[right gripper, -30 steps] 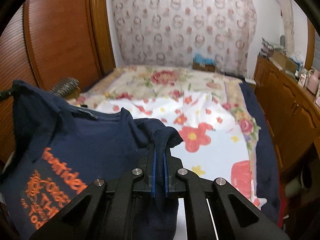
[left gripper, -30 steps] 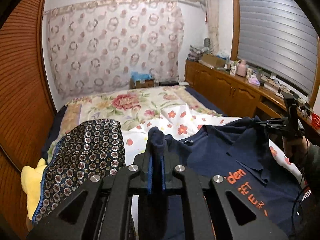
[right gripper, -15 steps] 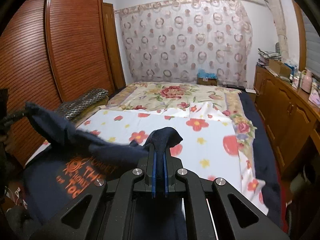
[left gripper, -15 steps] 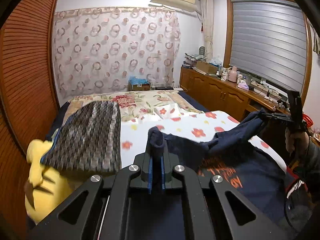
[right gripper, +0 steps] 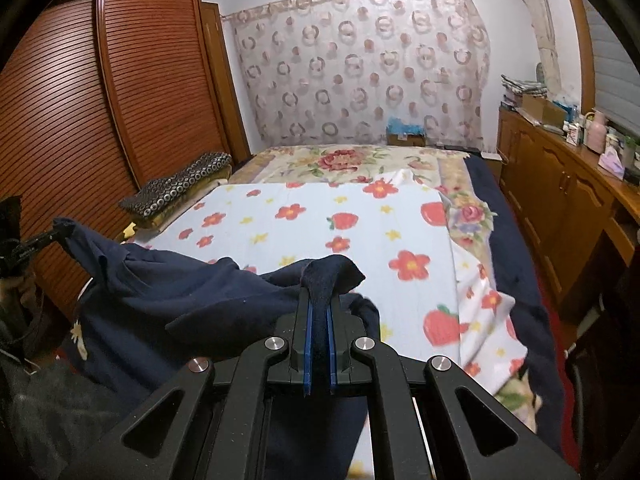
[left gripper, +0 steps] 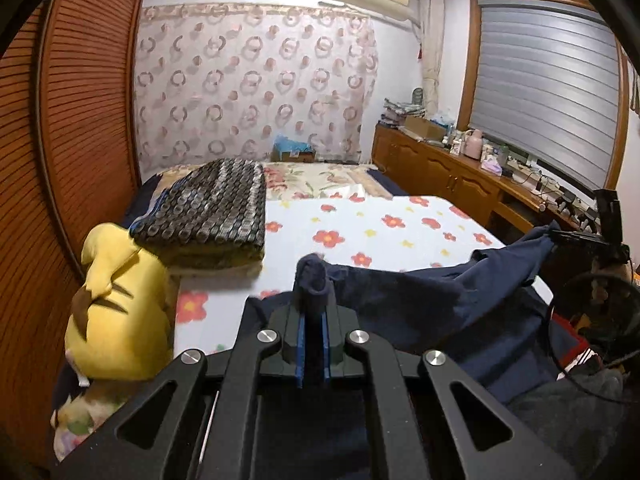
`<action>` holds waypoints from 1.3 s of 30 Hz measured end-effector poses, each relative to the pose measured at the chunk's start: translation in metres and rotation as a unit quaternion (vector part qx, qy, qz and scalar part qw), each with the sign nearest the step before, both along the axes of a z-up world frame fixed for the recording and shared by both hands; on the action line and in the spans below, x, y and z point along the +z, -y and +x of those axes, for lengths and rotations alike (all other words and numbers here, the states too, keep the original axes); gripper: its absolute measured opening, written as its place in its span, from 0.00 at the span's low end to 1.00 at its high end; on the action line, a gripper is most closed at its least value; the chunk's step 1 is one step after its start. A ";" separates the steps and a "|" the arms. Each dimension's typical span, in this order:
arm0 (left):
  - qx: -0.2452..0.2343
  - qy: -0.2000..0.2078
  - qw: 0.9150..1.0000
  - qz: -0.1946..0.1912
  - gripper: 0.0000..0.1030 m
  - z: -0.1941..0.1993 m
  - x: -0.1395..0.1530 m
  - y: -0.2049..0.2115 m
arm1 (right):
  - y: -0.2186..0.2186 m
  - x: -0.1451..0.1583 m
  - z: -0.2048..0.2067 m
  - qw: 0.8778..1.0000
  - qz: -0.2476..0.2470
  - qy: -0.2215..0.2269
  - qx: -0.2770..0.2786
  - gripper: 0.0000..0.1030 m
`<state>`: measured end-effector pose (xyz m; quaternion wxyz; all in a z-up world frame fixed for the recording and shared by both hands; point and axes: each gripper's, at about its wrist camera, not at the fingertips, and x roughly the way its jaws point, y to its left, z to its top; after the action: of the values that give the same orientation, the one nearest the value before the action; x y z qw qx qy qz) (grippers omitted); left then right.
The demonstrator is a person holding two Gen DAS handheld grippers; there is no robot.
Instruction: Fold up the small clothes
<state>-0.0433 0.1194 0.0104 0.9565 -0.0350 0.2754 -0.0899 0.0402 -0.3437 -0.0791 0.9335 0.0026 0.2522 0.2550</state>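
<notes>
**Shirt held up over the bed**

Each hand-held gripper, left point(left gripper: 312, 316) and right point(right gripper: 318, 320), was clamped on a corner of the navy shirt point(right gripper: 168, 292), which sagged between them above the bed point(right gripper: 312, 224). Next, I judged, came laying it flat ahead.

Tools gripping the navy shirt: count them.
2. The left tool pinches one part of the navy shirt; the right tool pinches another.
</notes>
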 end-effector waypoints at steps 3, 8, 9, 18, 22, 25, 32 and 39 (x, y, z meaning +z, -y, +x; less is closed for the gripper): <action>0.000 -0.022 1.000 0.008 0.08 -0.001 -0.012 -0.003 | -0.003 -0.003 -0.003 1.000 0.001 -0.022 0.001 0.05; 0.009 -0.033 0.999 0.018 0.48 -0.004 -0.027 -0.010 | -0.010 -0.010 0.003 0.999 -0.023 -0.042 -0.011 0.16; 0.013 -0.030 0.999 0.013 0.50 -0.002 -0.027 -0.013 | -0.010 -0.008 0.007 0.999 -0.026 -0.041 -0.019 0.22; 0.021 -0.029 0.999 0.017 0.65 0.033 -0.030 -0.015 | -0.027 0.003 0.035 0.997 -0.058 -0.016 -0.038 0.49; 0.017 -0.048 0.998 0.025 0.65 0.063 -0.033 -0.015 | -0.040 -0.012 0.059 0.996 -0.071 -0.032 -0.031 0.49; 0.004 -0.060 0.998 0.031 0.65 0.084 -0.035 -0.017 | -0.043 -0.018 0.078 0.996 -0.080 -0.041 -0.026 0.49; -0.003 -0.105 0.993 0.046 0.65 0.120 -0.054 -0.026 | -0.043 -0.026 0.098 0.993 -0.095 -0.072 -0.020 0.49; -0.005 -0.161 0.986 0.034 0.65 0.131 -0.090 -0.033 | -0.049 -0.028 0.097 0.990 -0.111 -0.090 -0.018 0.53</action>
<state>0.0876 0.1529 -0.0792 0.9000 -0.0156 0.4285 -0.0781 0.1376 -0.2948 -0.1068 0.9057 -0.0740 0.3622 0.2077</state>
